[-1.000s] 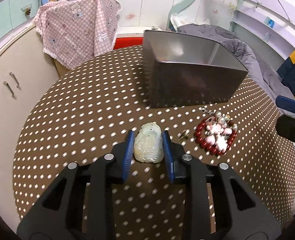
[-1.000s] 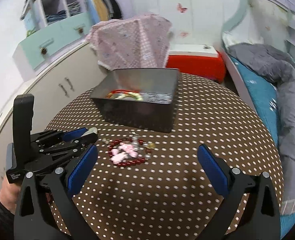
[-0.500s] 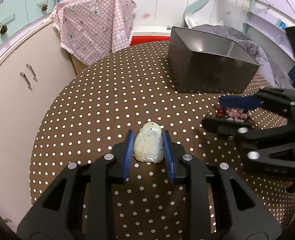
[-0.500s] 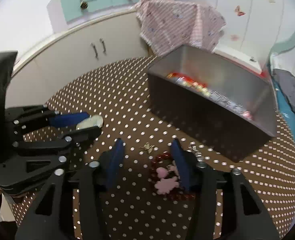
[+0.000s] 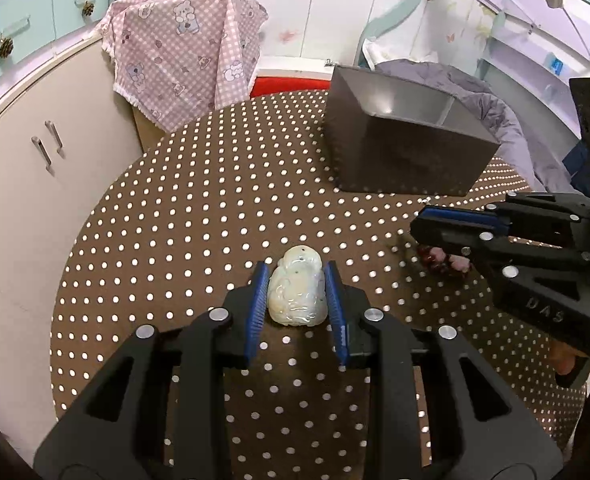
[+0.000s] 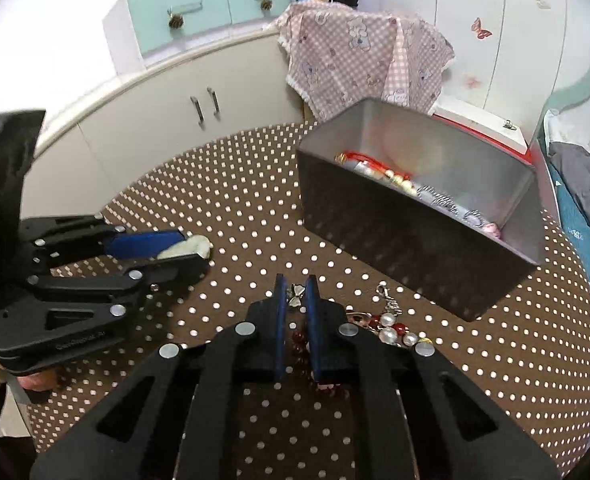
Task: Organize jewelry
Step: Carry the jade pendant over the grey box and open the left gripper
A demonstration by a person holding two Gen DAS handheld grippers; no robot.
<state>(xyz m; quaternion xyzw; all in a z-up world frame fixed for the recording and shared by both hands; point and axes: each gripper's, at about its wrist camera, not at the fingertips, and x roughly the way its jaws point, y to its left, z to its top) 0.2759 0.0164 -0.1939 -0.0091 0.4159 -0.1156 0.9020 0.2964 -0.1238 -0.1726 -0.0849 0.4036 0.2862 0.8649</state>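
Writing: raised letters reading "DAS" are showing on the side of the right gripper (image 5: 447,232) in the left wrist view; the print on the left gripper's side in the right wrist view is too blurred to read.
Left gripper (image 5: 297,280): its blue fingers are clamping a pale carved jade pendant (image 5: 296,294), which is sticking out past the fingertips.
Right gripper (image 6: 295,294): its fingers are standing nearly together around a small silver bow charm (image 6: 295,295) — whether they are gripping it I cannot tell.
Table (image 5: 199,216): a brown cloth with white dots is covering it.
Bracelet (image 6: 387,330): red beads and pearls are lying just right of the right fingers.
Metal box (image 6: 415,236): it is sitting beyond the right fingertips.
Room: a pink checked cloth (image 5: 183,52) is draping a chair behind the table.
View difference: only the right wrist view is showing jewelry inside the box — the left sees bare inner walls.
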